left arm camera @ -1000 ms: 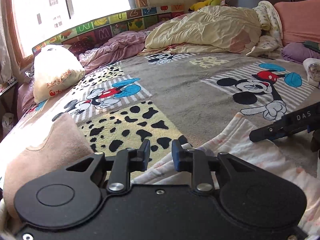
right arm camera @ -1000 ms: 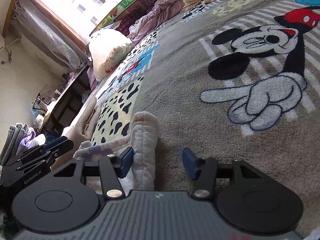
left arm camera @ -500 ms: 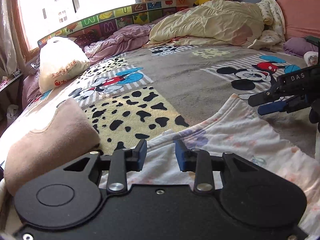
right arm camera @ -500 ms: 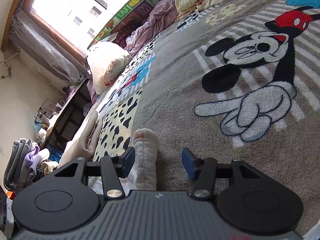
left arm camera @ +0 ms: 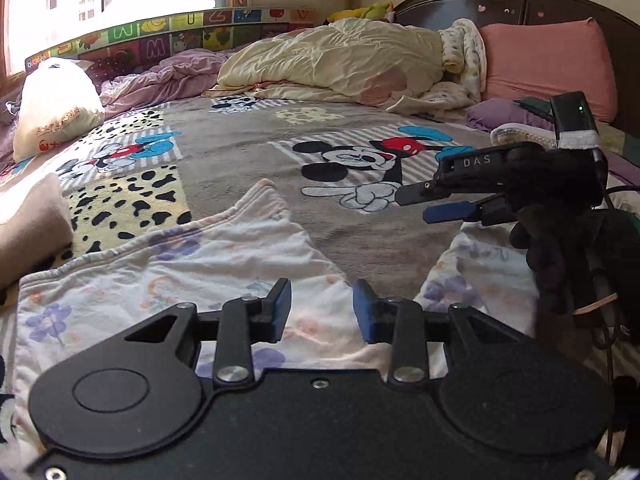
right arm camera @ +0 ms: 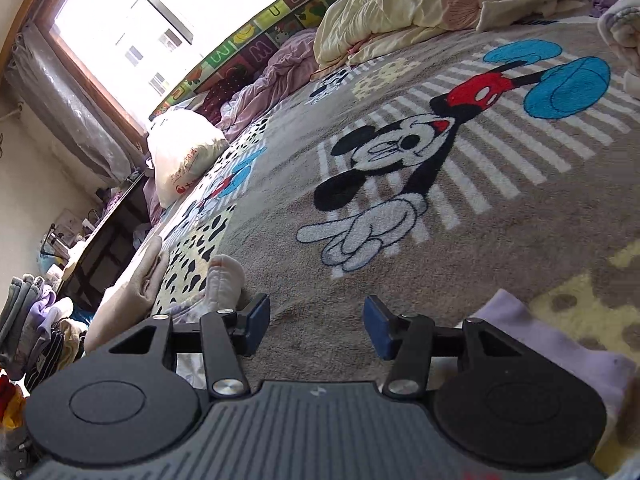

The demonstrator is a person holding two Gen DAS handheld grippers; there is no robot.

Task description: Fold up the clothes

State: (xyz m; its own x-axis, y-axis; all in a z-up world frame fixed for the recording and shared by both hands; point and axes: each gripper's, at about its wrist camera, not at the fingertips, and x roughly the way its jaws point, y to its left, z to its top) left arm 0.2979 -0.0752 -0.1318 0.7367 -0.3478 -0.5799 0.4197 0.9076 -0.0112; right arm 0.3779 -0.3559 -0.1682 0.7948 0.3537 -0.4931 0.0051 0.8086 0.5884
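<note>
Both grippers are lifting back: left gripper (left arm camera: 321,310) spread empty over the floral garment (left arm camera: 224,264), right gripper (right arm camera: 316,326) spread wider, empty, open blanket (right arm camera: 460,248) lying ahead.

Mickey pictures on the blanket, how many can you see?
3 in the left wrist view: a big Mickey mid-blanket near the right gripper, another on the left by the spotted patch, and a small one by the yellow quilt. Bedding may hide more.
</note>
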